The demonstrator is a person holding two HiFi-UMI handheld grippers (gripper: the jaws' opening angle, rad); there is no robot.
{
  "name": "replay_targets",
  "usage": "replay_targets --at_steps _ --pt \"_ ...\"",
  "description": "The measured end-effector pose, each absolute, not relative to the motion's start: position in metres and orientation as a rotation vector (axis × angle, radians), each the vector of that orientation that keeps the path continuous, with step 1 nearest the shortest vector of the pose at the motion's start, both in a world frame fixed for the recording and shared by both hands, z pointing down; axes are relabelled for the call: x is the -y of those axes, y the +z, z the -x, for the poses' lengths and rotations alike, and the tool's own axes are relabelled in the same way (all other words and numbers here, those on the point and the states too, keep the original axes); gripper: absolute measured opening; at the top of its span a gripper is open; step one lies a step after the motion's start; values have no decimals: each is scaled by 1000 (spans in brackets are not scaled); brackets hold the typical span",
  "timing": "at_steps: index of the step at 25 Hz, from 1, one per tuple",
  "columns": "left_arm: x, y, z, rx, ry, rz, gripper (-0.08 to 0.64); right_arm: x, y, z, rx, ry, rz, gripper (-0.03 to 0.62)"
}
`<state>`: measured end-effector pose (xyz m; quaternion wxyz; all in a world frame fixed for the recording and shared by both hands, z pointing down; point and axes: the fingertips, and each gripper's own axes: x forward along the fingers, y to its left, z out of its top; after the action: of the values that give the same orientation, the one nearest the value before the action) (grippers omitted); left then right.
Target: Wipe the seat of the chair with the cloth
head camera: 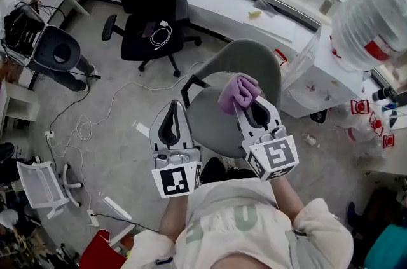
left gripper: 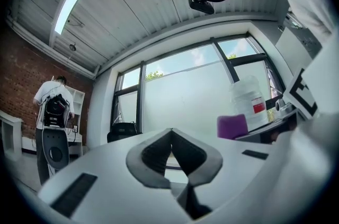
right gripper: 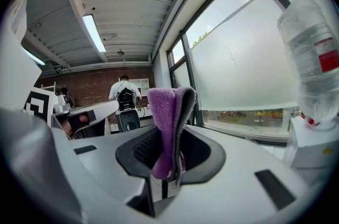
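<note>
Just one cloth (head camera: 239,91) in right gripper (head camera: 248,109) — one chair (head camera: 213,123).

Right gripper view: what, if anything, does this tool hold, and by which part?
The right tool is shut on the purple fluffy cloth, pinching one bunched end; the rest sticks out beyond.

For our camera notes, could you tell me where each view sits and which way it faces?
Head view: on the person's head, looking steeply down at the grey chair seat; shows the torso, the left hand-held gripper and the right hand-held gripper.
Left gripper view: rides that gripper, faces the windows; its jaws are shut, empty.
Right gripper view: rides that gripper, faces the windows; its jaws clamp the purple cloth.
Shared: all three show the cloth and the water bottle.
</note>
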<state>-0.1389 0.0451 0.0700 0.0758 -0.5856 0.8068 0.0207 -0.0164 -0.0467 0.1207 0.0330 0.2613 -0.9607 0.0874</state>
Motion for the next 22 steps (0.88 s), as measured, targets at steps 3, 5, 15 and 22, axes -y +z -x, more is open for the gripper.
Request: replay_targets --at_steps 3,5,15,22 --pt "-36 82 143 -2429 59 1804 12 52 135 19 2920 365 -827 89" --pt "-26 88 151 -2411 46 1827 12 59 141 25 2900 389 -848 89" --pt "39 121 191 -2333 -22 2013 12 100 202 69 2769 623 -900 89" --pt "68 238 230 -2339 -112 2106 12 142 357 125 2608 959 -886 89"
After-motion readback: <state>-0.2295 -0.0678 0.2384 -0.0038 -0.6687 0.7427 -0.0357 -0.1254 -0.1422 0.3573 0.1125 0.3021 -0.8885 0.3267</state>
